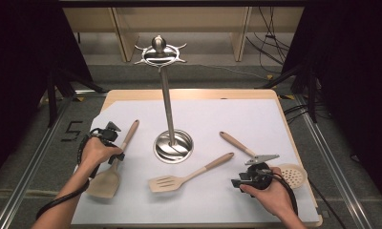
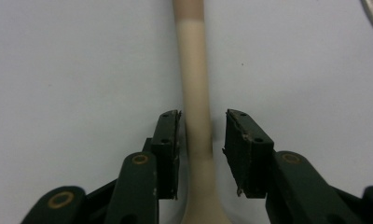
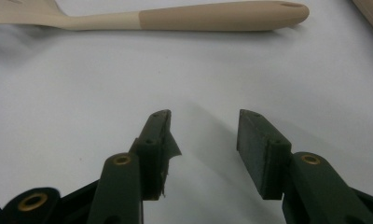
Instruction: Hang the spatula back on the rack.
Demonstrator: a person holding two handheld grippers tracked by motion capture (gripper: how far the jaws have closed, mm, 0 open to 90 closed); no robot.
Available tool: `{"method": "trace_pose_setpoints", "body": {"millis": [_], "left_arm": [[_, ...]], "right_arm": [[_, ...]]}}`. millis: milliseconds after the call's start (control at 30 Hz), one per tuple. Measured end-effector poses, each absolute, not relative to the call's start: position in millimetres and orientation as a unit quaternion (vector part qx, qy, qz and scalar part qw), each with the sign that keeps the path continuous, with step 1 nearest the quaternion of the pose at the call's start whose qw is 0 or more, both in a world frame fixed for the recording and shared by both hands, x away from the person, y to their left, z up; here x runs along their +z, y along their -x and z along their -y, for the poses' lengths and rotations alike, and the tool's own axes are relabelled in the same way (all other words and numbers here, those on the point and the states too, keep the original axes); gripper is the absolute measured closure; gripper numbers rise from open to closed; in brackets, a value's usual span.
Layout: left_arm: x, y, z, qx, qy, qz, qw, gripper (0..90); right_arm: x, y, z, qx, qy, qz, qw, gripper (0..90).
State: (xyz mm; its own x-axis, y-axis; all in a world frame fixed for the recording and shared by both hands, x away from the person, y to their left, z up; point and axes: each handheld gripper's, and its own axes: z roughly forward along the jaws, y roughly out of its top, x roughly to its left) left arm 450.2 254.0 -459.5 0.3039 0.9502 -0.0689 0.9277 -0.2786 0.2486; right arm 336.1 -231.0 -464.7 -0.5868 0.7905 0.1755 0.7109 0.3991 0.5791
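Observation:
A beige solid spatula (image 1: 104, 183) lies at the left of the white sheet, handle pointing away from me. My left gripper (image 1: 116, 155) is lowered over its neck. In the left gripper view the handle (image 2: 194, 70) runs up between the jaws of the left gripper (image 2: 202, 135). The left pad (image 2: 169, 140) is close against the handle and a gap remains on the other side. My right gripper (image 1: 236, 182) rests near the front right. Seen from its own camera, the right gripper (image 3: 203, 135) is open over bare paper with nothing between its jaws.
A steel utensil stand (image 1: 174, 147) with a tall pole and hook ring rises mid-table. A slotted spatula (image 1: 179, 179) lies in front of it, its handle (image 3: 212, 16) just beyond the right jaws. A skimmer (image 1: 294, 174) lies at the right edge.

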Motion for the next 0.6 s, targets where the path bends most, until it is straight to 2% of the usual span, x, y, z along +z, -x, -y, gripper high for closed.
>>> {"method": "trace_pose_setpoints", "body": {"millis": [67,200,600], "left_arm": [[-460.6,-451.6,-250.4,0.052,-0.801,-0.588,0.101,71.6],[-461.2,-452.1,-248.8,0.058,-0.787,-0.606,0.097,77.0],[-458.7,-436.7,-260.1,0.063,-0.788,-0.592,0.156,78.1]], "right_arm": [[-465.1,-336.5,231.0,0.313,-0.449,-0.834,0.064,55.0],[-463.8,-335.6,230.4,0.311,-0.455,-0.832,0.059,55.0],[-463.6,-335.4,230.8,0.312,-0.459,-0.830,0.058,55.0]]}}
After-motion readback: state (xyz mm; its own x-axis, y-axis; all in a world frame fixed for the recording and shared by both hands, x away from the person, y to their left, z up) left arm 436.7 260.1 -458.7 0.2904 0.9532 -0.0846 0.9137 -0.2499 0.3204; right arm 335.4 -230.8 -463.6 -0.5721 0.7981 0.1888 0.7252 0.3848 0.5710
